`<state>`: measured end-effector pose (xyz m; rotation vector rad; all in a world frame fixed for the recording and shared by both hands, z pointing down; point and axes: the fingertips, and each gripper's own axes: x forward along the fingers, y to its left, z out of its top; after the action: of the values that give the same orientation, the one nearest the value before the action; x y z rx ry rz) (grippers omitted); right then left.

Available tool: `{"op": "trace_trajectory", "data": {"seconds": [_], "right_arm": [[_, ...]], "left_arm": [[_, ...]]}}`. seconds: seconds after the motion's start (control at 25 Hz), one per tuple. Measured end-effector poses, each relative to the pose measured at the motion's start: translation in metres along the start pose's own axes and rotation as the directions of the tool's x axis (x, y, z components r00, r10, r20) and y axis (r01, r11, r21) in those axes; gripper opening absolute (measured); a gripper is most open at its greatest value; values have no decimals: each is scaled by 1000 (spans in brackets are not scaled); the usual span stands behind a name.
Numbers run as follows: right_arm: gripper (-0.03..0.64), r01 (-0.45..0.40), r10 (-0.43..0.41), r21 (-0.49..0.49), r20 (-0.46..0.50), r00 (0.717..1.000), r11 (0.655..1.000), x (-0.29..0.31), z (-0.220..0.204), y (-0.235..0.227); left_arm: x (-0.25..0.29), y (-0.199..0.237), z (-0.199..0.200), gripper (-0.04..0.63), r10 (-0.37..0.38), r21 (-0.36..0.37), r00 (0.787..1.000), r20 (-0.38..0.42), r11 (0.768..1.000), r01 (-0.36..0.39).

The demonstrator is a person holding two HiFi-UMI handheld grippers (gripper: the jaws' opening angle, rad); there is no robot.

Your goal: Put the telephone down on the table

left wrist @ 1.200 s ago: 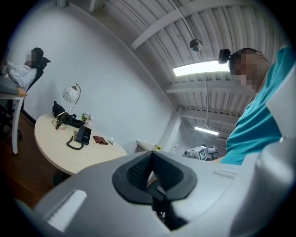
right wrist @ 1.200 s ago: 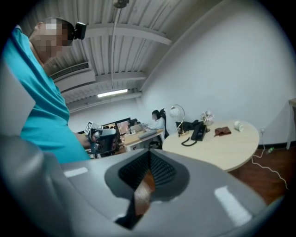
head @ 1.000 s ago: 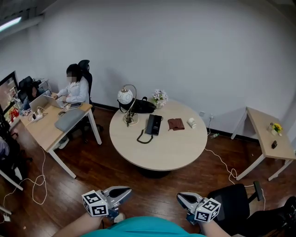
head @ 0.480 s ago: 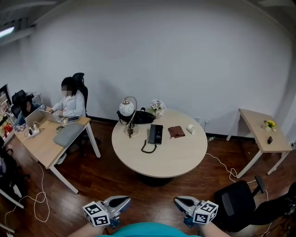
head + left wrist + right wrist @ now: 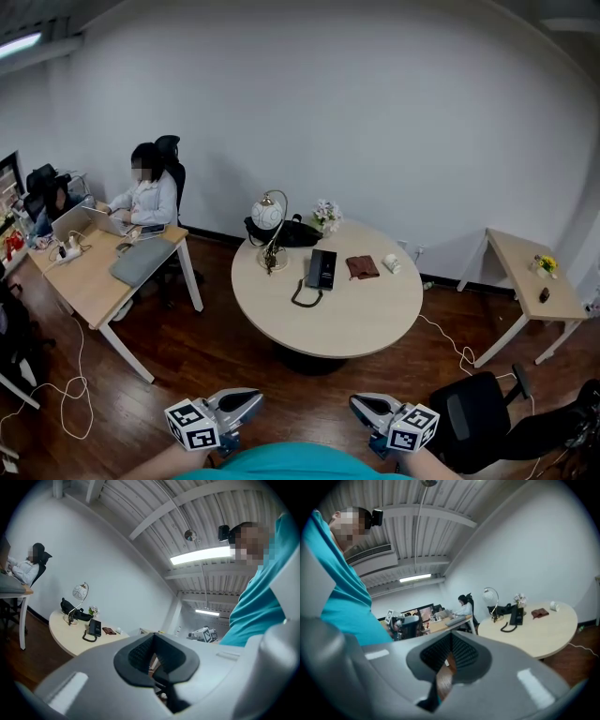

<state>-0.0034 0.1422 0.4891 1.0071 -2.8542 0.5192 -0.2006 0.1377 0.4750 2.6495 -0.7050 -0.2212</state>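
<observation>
Jaws on both my grippers are squeezed together with nothing in them. The left gripper (image 5: 246, 403) and the right gripper (image 5: 364, 405) sit low and near me, side by side, pointing toward the round bench (image 5: 347, 323).

The telephone (image 5: 322, 269) is not in my grip. It lies flat on the far half of that bench, well apart from me. Its dark cord (image 5: 302, 298) is looped on the near side of it. A lamp (image 5: 269, 214) stands to its left. A brown wallet (image 5: 362, 267) lies just to its right, and a small white cup (image 5: 391, 263) is past the wallet.

I think the phone is down on the bench already, so my job now is to get close and check. To do that well, I would walk straight up to the near edge and go around the black chair (image 5: 473, 417) on my right. If I need to lift the phone, I would open the jaws first. Then I would come in from the near side and grab the body by its long sides. I would not touch the cord, so it does not drag, or the lamp, so it does not tip.
</observation>
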Motion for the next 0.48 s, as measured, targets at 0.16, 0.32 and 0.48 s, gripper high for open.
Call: {"op": "trace_trajectory", "data": {"seconds": [0.16, 0.32, 0.48], "right_arm": [[1, -8, 8, -11, -10, 1000, 1000, 2, 0, 1], [1, -16, 16, -22, -17, 1000, 1000, 2, 3, 0], [0, -17, 17, -27, -20, 1000, 999, 0, 2, -5]], "left_arm": [[1, -1, -1, 6, -4, 2, 1000, 5, 1000, 4], [3, -1, 0, 6, -2, -6, 1000, 5, 1000, 2], [8, -1, -3, 6, 5, -11, 1000, 10, 1000, -5]]}}
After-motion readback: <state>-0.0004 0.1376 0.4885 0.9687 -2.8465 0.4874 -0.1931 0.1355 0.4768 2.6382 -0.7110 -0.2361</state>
